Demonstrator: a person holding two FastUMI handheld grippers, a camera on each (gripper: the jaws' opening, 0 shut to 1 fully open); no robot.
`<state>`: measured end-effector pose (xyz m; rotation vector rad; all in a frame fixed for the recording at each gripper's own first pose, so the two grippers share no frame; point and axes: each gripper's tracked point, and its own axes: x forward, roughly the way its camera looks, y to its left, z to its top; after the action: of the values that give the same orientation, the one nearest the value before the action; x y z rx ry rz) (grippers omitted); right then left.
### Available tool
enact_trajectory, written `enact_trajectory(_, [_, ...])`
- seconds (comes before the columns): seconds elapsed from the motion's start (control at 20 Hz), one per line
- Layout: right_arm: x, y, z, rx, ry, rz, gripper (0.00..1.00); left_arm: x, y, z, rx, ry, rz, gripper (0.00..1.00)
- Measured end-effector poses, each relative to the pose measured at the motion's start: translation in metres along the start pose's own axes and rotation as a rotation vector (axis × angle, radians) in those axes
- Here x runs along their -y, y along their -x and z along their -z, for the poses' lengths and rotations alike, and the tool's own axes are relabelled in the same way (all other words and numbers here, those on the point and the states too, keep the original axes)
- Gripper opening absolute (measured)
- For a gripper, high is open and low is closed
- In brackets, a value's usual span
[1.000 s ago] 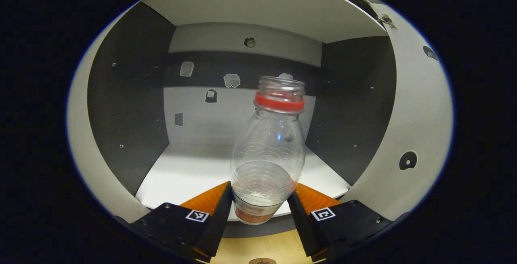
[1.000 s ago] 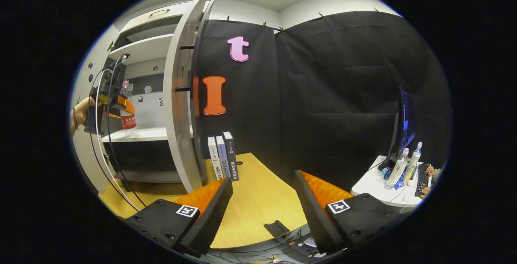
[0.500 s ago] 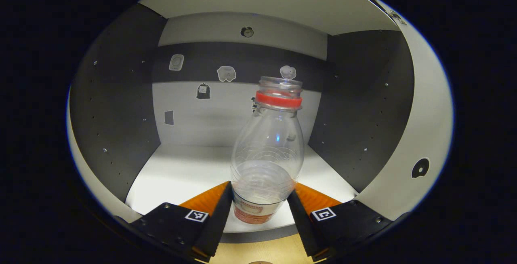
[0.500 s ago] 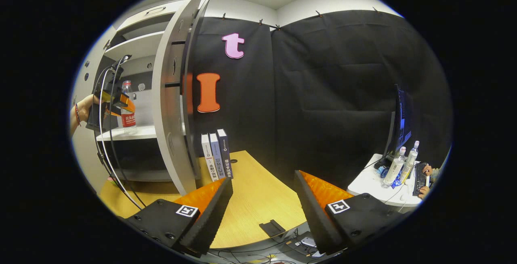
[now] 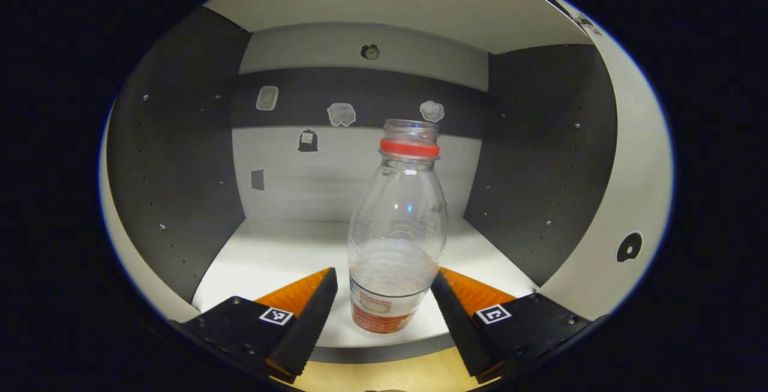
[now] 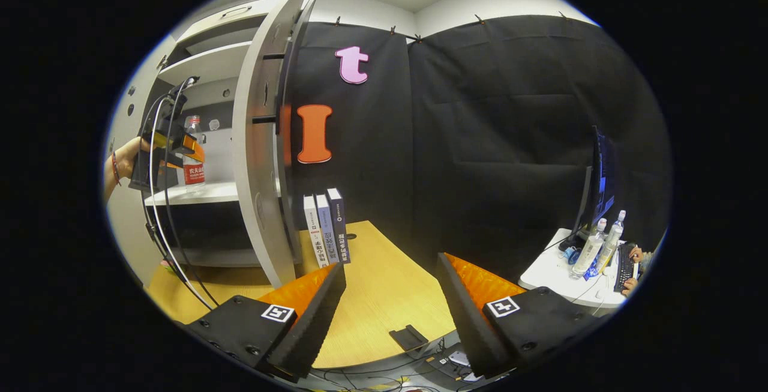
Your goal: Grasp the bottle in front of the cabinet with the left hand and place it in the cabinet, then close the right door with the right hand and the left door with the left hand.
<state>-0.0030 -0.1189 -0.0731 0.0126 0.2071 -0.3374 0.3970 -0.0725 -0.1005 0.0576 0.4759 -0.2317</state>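
Left claw point(image 5: 384, 308) parted, flanking bottle point(image 5: 396, 230), not gripping

bottle point(image 5: 396, 224) label | print too small to read

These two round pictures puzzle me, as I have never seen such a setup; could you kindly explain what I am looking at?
No robot arm is at work here: a person holds a two-finger gripper in each hand, and a fisheye camera rides on each, looking along its fingers.

The left gripper view looks into an open cabinet. The left gripper has its fingers spread on either side of a clear plastic bottle, uncapped with a red neck ring, standing on the white shelf. There is a gap on each side, so it looks released.

The right gripper view looks from the side. The right gripper is open and empty above a wooden table. The cabinet's right door stands open; three books stand beside it.
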Motion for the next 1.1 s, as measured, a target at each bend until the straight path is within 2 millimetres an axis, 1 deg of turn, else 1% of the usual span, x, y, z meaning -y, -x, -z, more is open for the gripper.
enact_trajectory(0.1, [-0.002, 0.001, -0.003, 0.004, 0.004, -0.008, 1.0, 0.001, 0.009, -0.003, 0.015, -0.002, 0.005, 0.95])
enact_trajectory(0.25, [-0.007, 0.003, -0.008, 0.014, 0.01, -0.019, 1.0, 0.001, 0.029, -0.006, 0.037, 0.014, 0.009, 0.95])
enact_trajectory(0.45, [-0.013, 0.007, -0.014, 0.023, 0.024, -0.04, 1.0, -0.002, 0.068, -0.006, 0.085, 0.05, 0.024, 0.95])
enact_trajectory(0.65, [-0.021, 0.007, -0.025, 0.044, 0.041, -0.066, 1.0, -0.021, 0.116, -0.002, 0.122, 0.033, -0.008, 0.95])
enact_trajectory(0.8, [-0.027, 0.003, -0.038, 0.068, 0.062, -0.087, 1.0, -0.035, 0.157, -0.001, 0.17, 0.044, -0.041, 0.95])
enact_trajectory(1.0, [-0.044, -0.006, -0.057, 0.102, 0.077, -0.127, 1.0, -0.052, 0.213, 0.0, 0.236, 0.05, -0.097, 0.95])
enact_trajectory(1.1, [-0.054, -0.01, -0.063, 0.113, 0.087, -0.147, 1.0, -0.061, 0.241, 0.005, 0.263, 0.053, -0.136, 0.95])
